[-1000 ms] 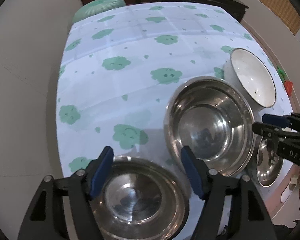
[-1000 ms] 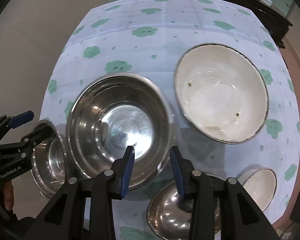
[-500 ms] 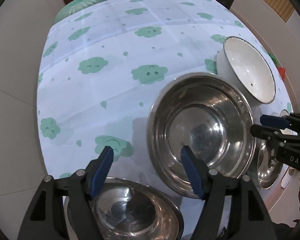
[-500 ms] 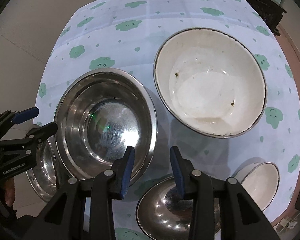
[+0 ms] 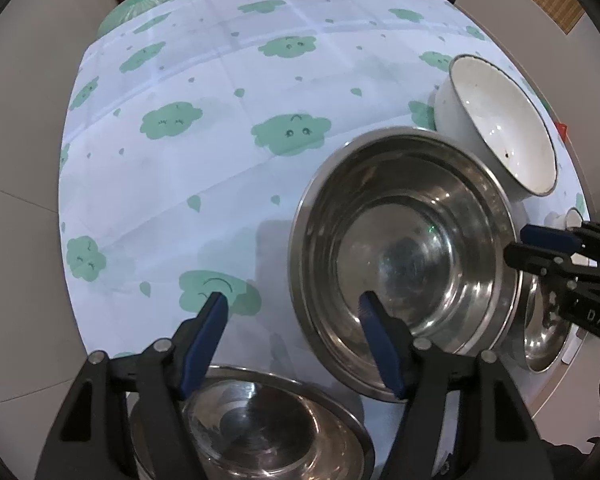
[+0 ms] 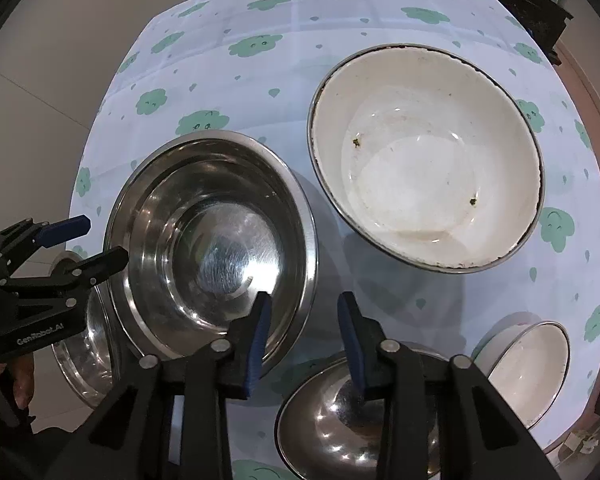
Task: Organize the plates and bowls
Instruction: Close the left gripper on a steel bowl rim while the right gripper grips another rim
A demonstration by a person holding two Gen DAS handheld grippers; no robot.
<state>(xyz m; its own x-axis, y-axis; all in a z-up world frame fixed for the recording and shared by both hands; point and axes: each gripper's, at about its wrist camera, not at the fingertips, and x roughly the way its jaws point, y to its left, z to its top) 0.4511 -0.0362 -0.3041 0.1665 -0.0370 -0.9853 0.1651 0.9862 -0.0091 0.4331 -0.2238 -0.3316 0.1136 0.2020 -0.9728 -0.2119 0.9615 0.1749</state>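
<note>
Fingers (image 5: 214, 320) downward, closing astride steel bowl's (image 5: 404, 264) rim

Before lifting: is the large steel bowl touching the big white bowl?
Apart. Right wrist view shows a strip of shadowed tablecloth between the large steel bowl and the big white bowl.

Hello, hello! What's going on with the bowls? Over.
Left gripper and right gripper both closing astride rim of large steel bowl. Big white enamel bowl beside it. Nothing in the way.

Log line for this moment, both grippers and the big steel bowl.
left gripper: closing, straddling rim of large steel bowl | right gripper: closing, straddling opposite rim | bowl: not gripped, on tablecloth
</note>
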